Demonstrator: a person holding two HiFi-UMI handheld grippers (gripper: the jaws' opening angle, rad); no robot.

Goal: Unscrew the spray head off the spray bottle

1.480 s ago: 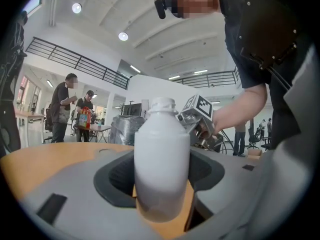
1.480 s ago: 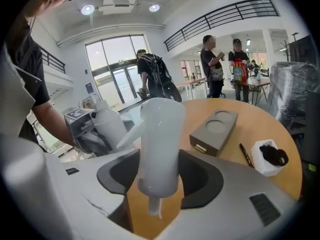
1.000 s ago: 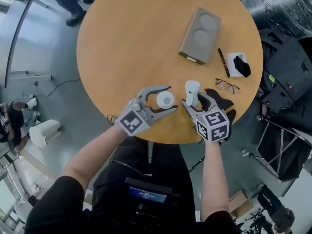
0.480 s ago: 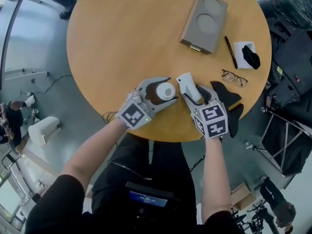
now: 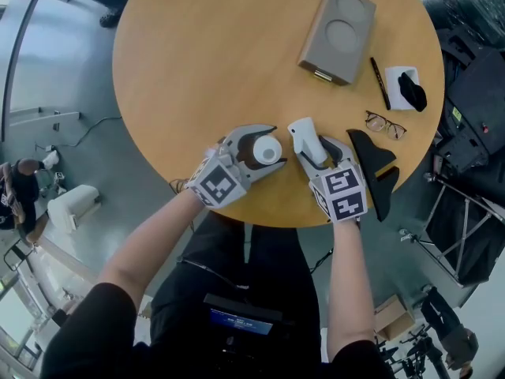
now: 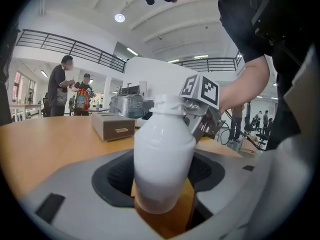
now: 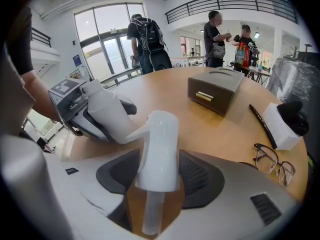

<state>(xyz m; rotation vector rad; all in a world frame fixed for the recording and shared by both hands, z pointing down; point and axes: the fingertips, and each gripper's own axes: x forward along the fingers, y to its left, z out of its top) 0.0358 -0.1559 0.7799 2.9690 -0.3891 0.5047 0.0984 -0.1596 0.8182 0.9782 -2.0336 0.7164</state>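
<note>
The white spray bottle (image 5: 269, 150) stands between the jaws of my left gripper (image 5: 260, 150), which is shut on its body near the table's front edge. In the left gripper view the bottle (image 6: 164, 151) fills the middle, its bare threaded neck on top. My right gripper (image 5: 313, 150) is shut on the white spray head (image 5: 303, 135), which is separate from the bottle. In the right gripper view the spray head (image 7: 159, 146) sits between the pads with its dip tube hanging below. Its nozzle points at the bottle (image 7: 107, 115) close by.
On the round wooden table (image 5: 205, 61) lie a grey box (image 5: 338, 31), a black pen (image 5: 381, 83), a white block with a black item (image 5: 404, 90) and glasses (image 5: 385, 125). A dark object (image 5: 377, 168) overhangs the right edge. People stand in the background.
Both grippers have sunk toward the table with the bottle and the spray head in them. The two parts now sit closer together.
</note>
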